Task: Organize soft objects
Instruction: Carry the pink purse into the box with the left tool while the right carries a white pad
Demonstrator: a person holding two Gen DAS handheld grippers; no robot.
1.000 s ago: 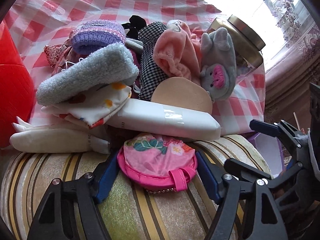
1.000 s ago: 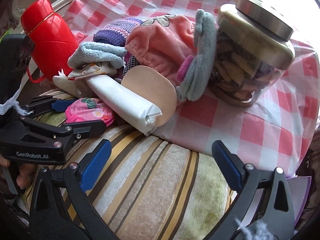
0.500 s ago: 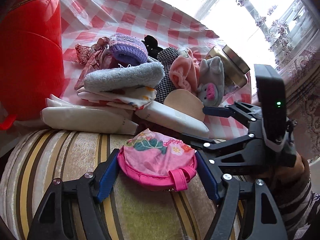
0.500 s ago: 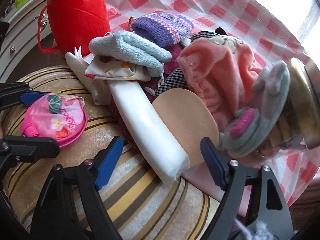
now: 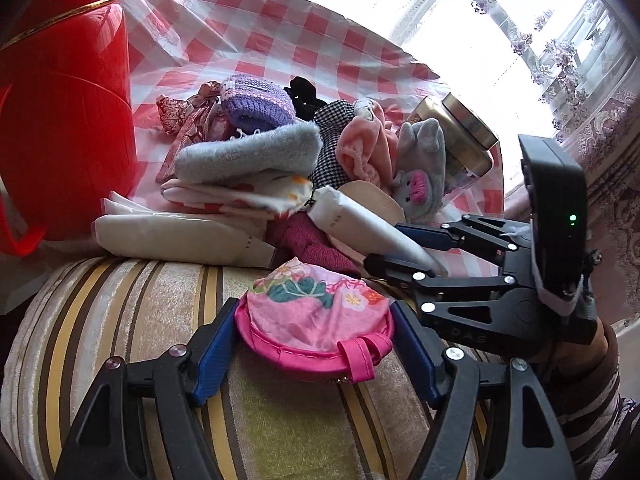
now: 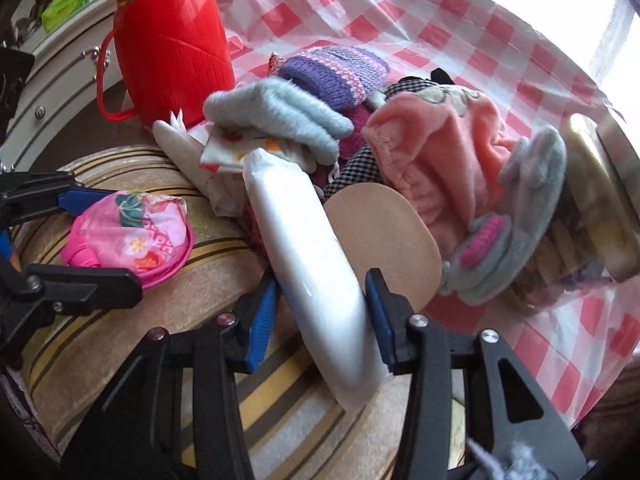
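A pile of soft things lies on the red-checked tablecloth (image 5: 280, 40): a purple knit hat (image 6: 336, 72), a pale blue fluffy cloth (image 6: 280, 116), a pink fleece piece (image 6: 432, 152) and a grey plush toy (image 6: 516, 232). A round pink floral pouch (image 5: 316, 316) rests on the striped cushion (image 5: 140, 320), and my left gripper (image 5: 312, 316) is shut on it, a pad against each side. My right gripper (image 6: 320, 286) has the near end of a long white packet (image 6: 304, 240) between its pads; its jaws are closing and touch both sides.
A red plastic jug (image 6: 168, 40) stands at the pile's left. A glass jar with a metal lid (image 6: 600, 200) lies on its side behind the plush toy. A tan oval pad (image 6: 380, 232) sits beside the packet. White drawers (image 6: 52, 92) stand at the far left.
My right gripper swung left from bare cushion onto the white packet and narrowed its jaws around it. The left gripper drew back from the pile, keeping the pink pouch.
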